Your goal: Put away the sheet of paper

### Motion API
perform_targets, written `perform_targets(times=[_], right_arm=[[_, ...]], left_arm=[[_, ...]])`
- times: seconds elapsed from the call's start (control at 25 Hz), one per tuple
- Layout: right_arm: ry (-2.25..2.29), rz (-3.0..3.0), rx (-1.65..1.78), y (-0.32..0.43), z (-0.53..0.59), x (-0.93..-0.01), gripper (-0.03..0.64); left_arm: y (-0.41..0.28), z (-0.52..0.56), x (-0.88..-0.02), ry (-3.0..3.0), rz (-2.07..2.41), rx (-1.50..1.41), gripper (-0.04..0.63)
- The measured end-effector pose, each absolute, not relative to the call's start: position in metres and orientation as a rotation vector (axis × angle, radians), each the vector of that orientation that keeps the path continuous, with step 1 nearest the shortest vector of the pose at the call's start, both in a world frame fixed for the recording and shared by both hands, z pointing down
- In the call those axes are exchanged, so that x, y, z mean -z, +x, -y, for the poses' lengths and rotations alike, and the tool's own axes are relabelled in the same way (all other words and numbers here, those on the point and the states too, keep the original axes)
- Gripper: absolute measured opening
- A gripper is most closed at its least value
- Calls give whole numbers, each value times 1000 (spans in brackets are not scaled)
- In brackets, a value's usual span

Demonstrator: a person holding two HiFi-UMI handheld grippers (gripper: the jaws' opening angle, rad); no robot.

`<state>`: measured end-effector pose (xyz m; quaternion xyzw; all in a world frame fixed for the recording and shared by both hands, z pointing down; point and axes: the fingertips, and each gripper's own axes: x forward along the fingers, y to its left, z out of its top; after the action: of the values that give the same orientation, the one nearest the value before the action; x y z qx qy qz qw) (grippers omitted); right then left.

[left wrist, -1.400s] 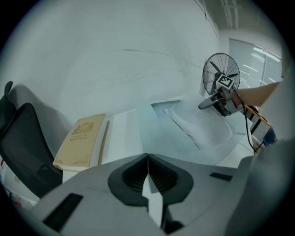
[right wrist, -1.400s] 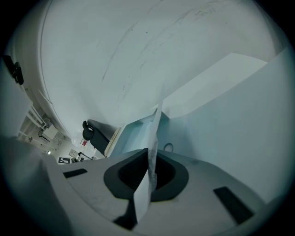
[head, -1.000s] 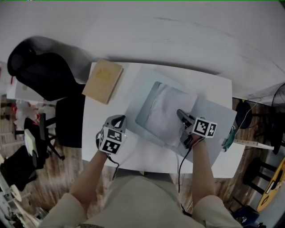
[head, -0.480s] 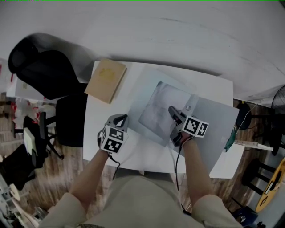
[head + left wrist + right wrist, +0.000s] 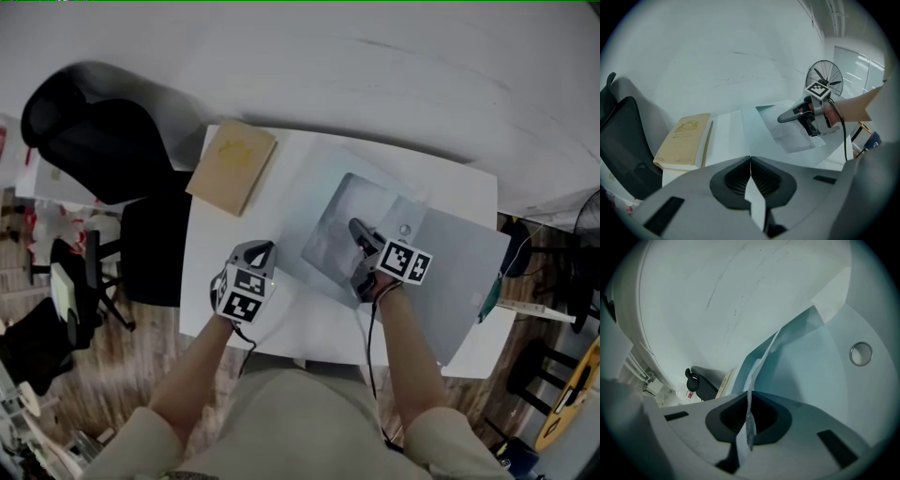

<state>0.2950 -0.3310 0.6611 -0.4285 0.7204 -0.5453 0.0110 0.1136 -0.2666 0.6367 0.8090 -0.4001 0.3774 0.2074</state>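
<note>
A translucent blue-grey folder (image 5: pixel 457 281) with a snap button (image 5: pixel 405 229) lies open across the white table (image 5: pixel 208 272). The white sheet of paper (image 5: pixel 339 230) lies partly inside it and shows dimly through the cover. My right gripper (image 5: pixel 356 228) is shut on the sheet's near edge, and the paper (image 5: pixel 757 366) runs on edge up out of its jaws beside the folder (image 5: pixel 811 376). At the folder's near left edge my left gripper (image 5: pixel 265 249) is shut on a thin pale leaf of the folder (image 5: pixel 752 136). The left gripper view shows the right gripper (image 5: pixel 780 118) over the paper (image 5: pixel 794 136).
A tan book (image 5: pixel 232 167) lies at the table's far left corner, also in the left gripper view as the book (image 5: pixel 684 139). A black office chair (image 5: pixel 94 150) stands to the left of the table. A fan (image 5: pixel 824 77) and clutter stand on the floor to the right.
My right gripper has moved to the left with the paper, which now lies further under the folder's translucent cover. The left gripper has kept its place.
</note>
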Motion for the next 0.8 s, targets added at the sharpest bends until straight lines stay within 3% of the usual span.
perform_targets(times=[0.28, 0.32, 0.4, 0.52, 0.8], right_arm=[[-1378, -2290, 1728, 287, 333, -668, 26], [-1410, -2324, 1726, 288, 331, -670, 47], [-1486, -2394, 1708, 293, 328, -671, 169], [-1607, -2490, 1666, 303, 324, -668, 257], [-1719, -2912, 1624, 299, 309, -678, 353]], left_arm=[[108, 268, -635, 2258, 1105, -1041, 20], [107, 268, -634, 2259, 1105, -1041, 20], [107, 268, -631, 2268, 1105, -1042, 20], [105, 270, -625, 2284, 1109, -1035, 20], [103, 267, -610, 2328, 1121, -1030, 20]])
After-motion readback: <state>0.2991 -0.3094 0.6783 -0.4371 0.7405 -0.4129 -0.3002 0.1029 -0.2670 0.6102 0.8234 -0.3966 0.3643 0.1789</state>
